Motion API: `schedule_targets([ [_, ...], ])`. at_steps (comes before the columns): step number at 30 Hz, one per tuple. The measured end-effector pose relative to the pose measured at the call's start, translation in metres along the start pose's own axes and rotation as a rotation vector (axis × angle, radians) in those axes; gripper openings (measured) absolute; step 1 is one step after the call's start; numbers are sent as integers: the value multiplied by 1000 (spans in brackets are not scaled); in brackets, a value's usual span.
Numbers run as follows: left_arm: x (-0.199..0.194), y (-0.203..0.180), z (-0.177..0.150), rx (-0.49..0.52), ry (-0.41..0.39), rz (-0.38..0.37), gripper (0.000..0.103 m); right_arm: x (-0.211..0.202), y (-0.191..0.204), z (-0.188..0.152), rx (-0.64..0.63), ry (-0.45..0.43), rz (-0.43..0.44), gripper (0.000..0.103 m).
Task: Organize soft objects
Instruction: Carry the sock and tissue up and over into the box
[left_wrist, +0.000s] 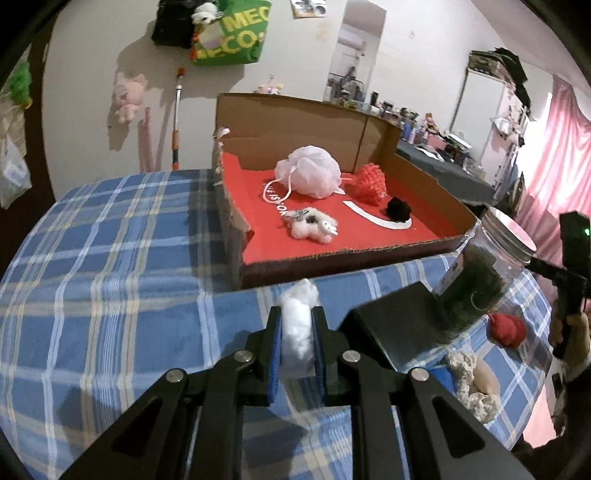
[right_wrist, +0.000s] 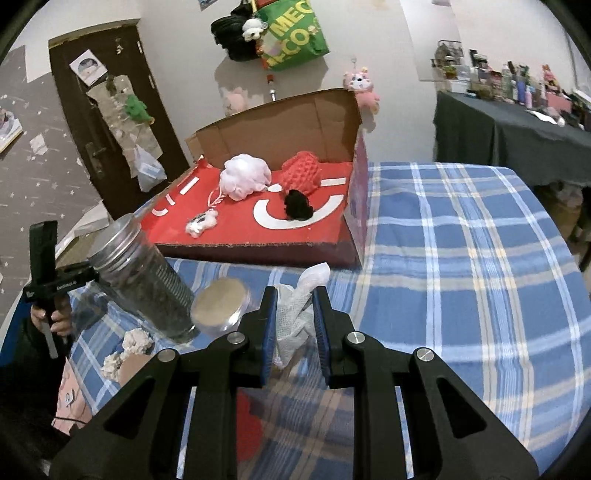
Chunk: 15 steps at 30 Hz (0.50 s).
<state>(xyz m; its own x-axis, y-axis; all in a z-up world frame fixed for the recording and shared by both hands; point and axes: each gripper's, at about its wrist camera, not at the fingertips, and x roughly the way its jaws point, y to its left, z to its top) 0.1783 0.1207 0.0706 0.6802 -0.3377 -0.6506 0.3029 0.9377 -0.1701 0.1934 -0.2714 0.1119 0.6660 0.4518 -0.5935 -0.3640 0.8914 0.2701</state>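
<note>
Between the jaws of the left gripper (left_wrist: 298, 334) sits a wad of white cotton (left_wrist: 298, 325), pinched on both sides and held above the blue plaid worktop (left_wrist: 110, 258), just in front of the cardboard box (left_wrist: 332, 122). The right gripper (right_wrist: 295, 326) has its jaws pressed on a white mesh cloth (right_wrist: 301, 314), also held just short of the box's near wall.

Inside the box, on its red floor, lie a pale pink bath pouf (left_wrist: 308, 170), a red knitted piece (left_wrist: 371, 182), a black fuzzy ball (left_wrist: 398, 208) and a small white plush toy (left_wrist: 314, 225) nearest the front.

To the right of the box in the left view stands a clear jar with a metal lid (left_wrist: 480, 280), dark stuff inside. Nearer than the jar lie a red soft ball (left_wrist: 508, 328) and a cream knitted piece (left_wrist: 471, 384). Beside the jar in the right view lies a small round container (right_wrist: 221, 306).
</note>
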Motion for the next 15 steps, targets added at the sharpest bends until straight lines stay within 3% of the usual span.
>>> schedule_targets([
  [15, 16, 0, 31, 89, 42, -76, 16, 23, -6, 28, -32, 40, 129, 19],
])
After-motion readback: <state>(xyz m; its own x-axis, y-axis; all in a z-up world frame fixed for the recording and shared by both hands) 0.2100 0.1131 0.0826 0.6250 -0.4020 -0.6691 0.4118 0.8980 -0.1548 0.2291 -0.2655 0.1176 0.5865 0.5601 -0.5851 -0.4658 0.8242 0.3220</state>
